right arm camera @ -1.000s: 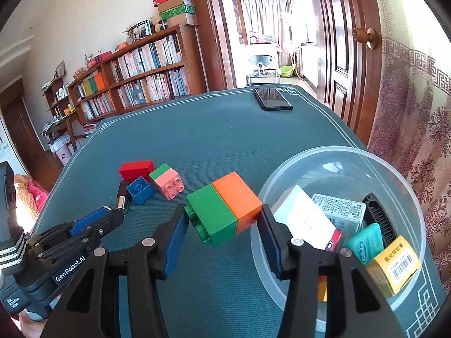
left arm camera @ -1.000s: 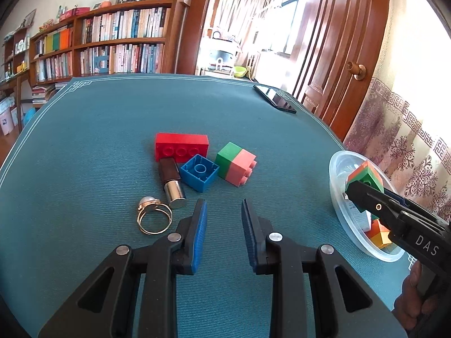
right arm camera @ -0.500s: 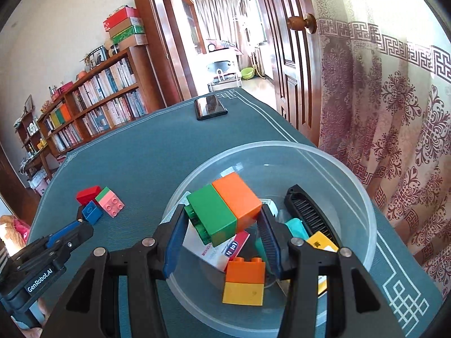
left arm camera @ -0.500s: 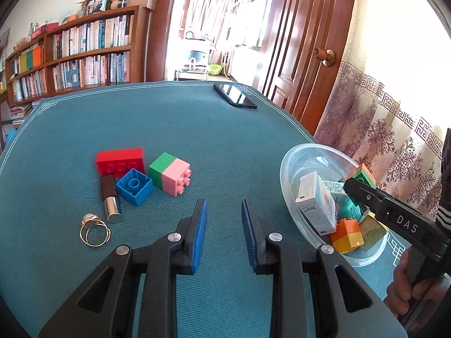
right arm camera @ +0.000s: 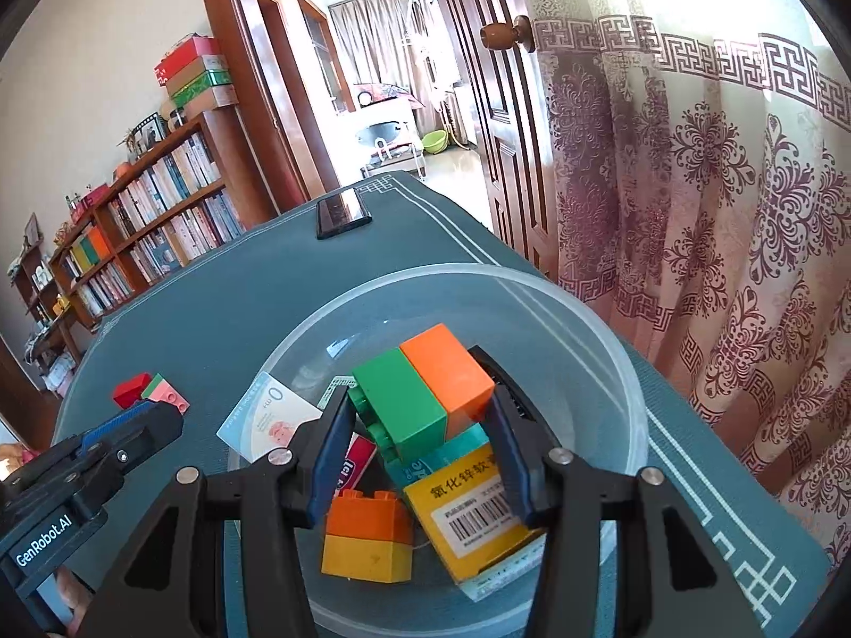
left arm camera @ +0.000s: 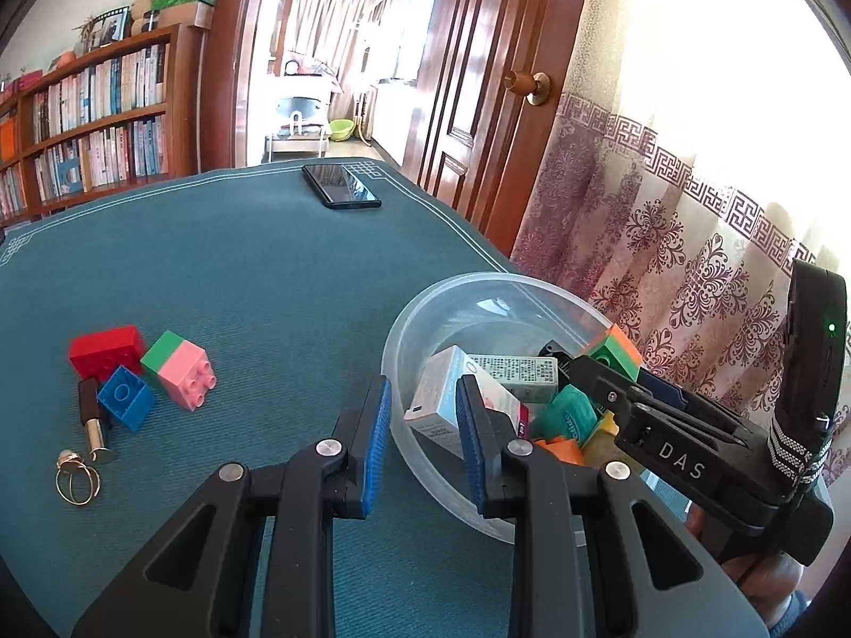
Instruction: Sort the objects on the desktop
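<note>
Item 1 — surface (left arm camera: 255, 276): teal cloth with a pale border line; its right edge runs just beside the clear plastic bowl (right arm camera: 611, 340), with a patterned curtain (right arm camera: 744, 212) past it. Open cloth lies between the bowl and the loose bricks on the left.

Item 2 — my right tongs (right arm camera: 420, 446): clamped on the green-and-orange brick (right arm camera: 425, 393), held above the bowl's contents. Its long axis runs across the jaws, green half left, orange half right, studs facing down and toward the camera.

Item 3 — my left tongs (left arm camera: 423, 436): parted, gripping nothing, hovering at the bowl's near-left rim.

Item 4 — bowl contents: orange-and-yellow brick (right arm camera: 367, 537); yellow box (right arm camera: 473, 510) with barcode and Chinese print; teal container (left arm camera: 572, 417); white cartons, text too small to read.

Item 5 — on the cloth: red brick (left arm camera: 106, 351), green-and-pink brick (left arm camera: 181, 372), blue brick (left arm camera: 125, 396), lipstick (left arm camera: 96, 425), ring (left arm camera: 77, 481); smartphone (left arm camera: 340, 186) near the far edge.

Item 6 — writing: "DAS" on the right tool, "GenRobot.AI" on the left.
</note>
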### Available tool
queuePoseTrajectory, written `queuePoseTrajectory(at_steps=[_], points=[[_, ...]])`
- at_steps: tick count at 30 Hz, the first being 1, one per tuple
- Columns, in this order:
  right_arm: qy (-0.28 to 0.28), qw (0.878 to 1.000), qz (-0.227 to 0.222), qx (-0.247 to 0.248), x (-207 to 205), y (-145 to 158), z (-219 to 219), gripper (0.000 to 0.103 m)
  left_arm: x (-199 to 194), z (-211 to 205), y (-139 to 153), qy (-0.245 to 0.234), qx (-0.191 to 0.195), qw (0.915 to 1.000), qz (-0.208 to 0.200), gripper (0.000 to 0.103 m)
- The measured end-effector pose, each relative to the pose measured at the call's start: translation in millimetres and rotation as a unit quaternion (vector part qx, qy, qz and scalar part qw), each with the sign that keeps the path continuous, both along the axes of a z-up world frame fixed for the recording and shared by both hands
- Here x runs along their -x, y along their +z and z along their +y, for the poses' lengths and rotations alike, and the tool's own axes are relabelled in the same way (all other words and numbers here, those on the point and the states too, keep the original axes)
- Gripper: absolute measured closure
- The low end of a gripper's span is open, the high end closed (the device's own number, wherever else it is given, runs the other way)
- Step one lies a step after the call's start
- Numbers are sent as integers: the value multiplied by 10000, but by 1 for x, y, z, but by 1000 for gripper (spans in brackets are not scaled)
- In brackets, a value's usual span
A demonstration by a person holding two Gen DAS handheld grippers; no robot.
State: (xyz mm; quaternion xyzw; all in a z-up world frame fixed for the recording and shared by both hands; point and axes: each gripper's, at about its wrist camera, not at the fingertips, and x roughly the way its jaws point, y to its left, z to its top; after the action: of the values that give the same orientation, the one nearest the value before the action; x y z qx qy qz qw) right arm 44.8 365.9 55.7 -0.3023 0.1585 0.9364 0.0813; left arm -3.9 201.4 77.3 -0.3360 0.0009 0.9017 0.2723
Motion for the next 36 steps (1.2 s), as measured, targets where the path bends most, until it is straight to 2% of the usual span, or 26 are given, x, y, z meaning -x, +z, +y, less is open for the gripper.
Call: queuePoseTrajectory(at_steps=[7, 12, 14, 18, 22, 28, 36], points=[[-120, 9999, -8, 118, -6, -3, 14, 48, -6, 19, 0, -195, 106, 9997, 39, 75], [27, 9999, -44, 132, -3, -5, 10, 47, -3, 10, -2, 114, 153, 9998, 57, 75], [36, 9999, -36, 120, -3, -6, 7, 36, -1, 4, -4, 214, 185, 9996, 37, 75], [-8, 9999, 71, -86, -3, -1, -1, 35, 3, -13, -9, 519, 227, 9984, 25, 51], [-51, 9996, 166, -236, -2, 5, -8, 34, 10, -37, -11, 925, 264, 9953, 52, 50], [-50, 9988, 242, -414, 0, 10, -20, 33, 19, -82, -16, 1697, 384, 9847, 68, 42], [-52, 9985, 247, -482, 2, 11, -25, 32, 38, -144, -40, 2628, 492, 9632, -270, 42]])
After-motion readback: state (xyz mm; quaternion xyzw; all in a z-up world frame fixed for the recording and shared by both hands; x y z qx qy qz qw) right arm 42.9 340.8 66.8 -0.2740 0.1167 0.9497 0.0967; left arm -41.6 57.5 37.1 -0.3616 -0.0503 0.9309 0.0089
